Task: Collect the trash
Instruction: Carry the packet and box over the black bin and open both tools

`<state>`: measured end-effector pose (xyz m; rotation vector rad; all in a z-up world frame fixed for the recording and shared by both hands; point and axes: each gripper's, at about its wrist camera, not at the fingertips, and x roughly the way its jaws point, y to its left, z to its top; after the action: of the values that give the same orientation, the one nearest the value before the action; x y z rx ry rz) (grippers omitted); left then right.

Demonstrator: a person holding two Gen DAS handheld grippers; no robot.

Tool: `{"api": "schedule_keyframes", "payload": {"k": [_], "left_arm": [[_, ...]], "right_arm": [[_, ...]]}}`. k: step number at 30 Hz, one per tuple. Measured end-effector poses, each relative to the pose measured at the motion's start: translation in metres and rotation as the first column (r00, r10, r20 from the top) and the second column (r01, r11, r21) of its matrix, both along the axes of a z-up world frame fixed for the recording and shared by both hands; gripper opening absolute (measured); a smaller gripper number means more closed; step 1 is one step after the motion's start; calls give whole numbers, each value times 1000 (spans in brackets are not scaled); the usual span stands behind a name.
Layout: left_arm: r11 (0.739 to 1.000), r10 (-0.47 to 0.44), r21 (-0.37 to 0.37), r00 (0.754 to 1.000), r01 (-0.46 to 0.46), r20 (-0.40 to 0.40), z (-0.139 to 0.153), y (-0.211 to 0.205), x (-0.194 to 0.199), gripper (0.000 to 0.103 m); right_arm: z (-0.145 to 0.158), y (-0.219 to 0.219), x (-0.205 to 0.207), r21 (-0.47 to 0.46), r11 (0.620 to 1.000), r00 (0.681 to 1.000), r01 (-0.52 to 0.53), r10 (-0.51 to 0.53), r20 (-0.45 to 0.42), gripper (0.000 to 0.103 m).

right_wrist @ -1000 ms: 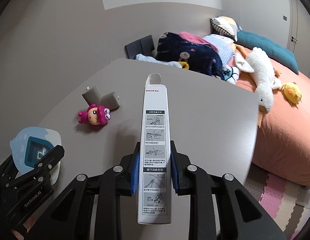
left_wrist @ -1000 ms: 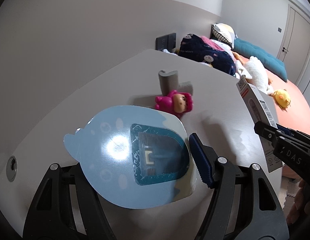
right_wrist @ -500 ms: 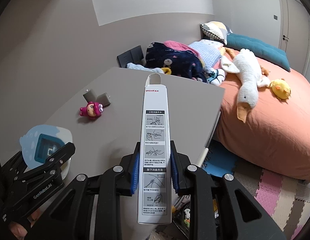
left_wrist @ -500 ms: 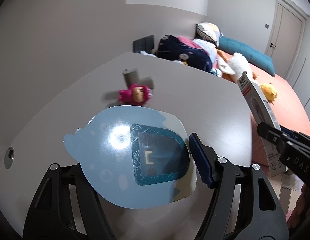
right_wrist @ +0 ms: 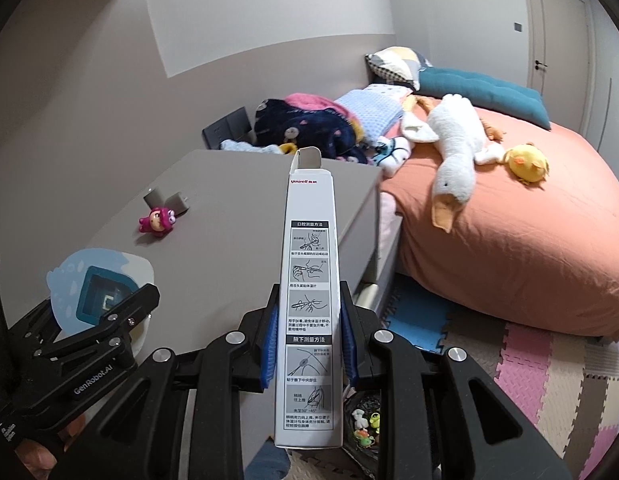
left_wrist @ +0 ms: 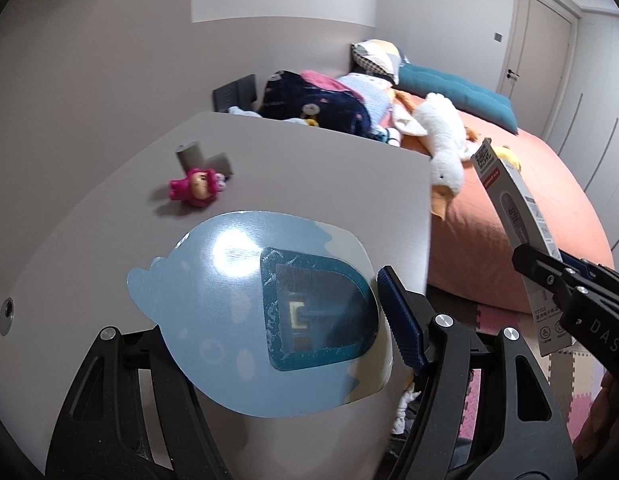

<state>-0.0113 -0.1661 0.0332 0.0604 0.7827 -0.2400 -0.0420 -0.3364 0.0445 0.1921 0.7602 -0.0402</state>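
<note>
My left gripper (left_wrist: 269, 320) is shut on a pale blue blister card (left_wrist: 245, 304) with a dark teal plastic window, held above the grey desk (left_wrist: 309, 176). The card also shows in the right wrist view (right_wrist: 97, 288), with the left gripper (right_wrist: 121, 320) beside it. My right gripper (right_wrist: 309, 344) is shut on a tall white thermometer box (right_wrist: 311, 288) with printed diagrams, held upright off the desk's right edge. The box also shows in the left wrist view (left_wrist: 513, 224).
A pink doll figure (left_wrist: 195, 188) and a grey block (left_wrist: 201, 158) lie on the desk. A bed with orange sheet (right_wrist: 509, 232), a white goose plush (right_wrist: 457, 152) and clothes is to the right. Foam mats (right_wrist: 549, 368) cover the floor. A small bin with toys (right_wrist: 361, 420) sits below.
Both grippers have pulled back and to the right from the desk with their items. The doll and block look farther away. The floor and bed fill more of both views.
</note>
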Motion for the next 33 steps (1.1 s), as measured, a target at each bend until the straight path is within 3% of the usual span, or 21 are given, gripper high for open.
{"api": "schedule_keyframes", "payload": {"k": [17,33], "left_arm": [[991,-132,9,991,132,1,1,-64,-29,68],[959,-279,37,960,279,-19,-8,-133,-53,68]], "right_arm": [[7,-61,-53,1,994,994,105,-105,27,28],[0,-117,-84,17,975,975,222,-223,18,28]]}}
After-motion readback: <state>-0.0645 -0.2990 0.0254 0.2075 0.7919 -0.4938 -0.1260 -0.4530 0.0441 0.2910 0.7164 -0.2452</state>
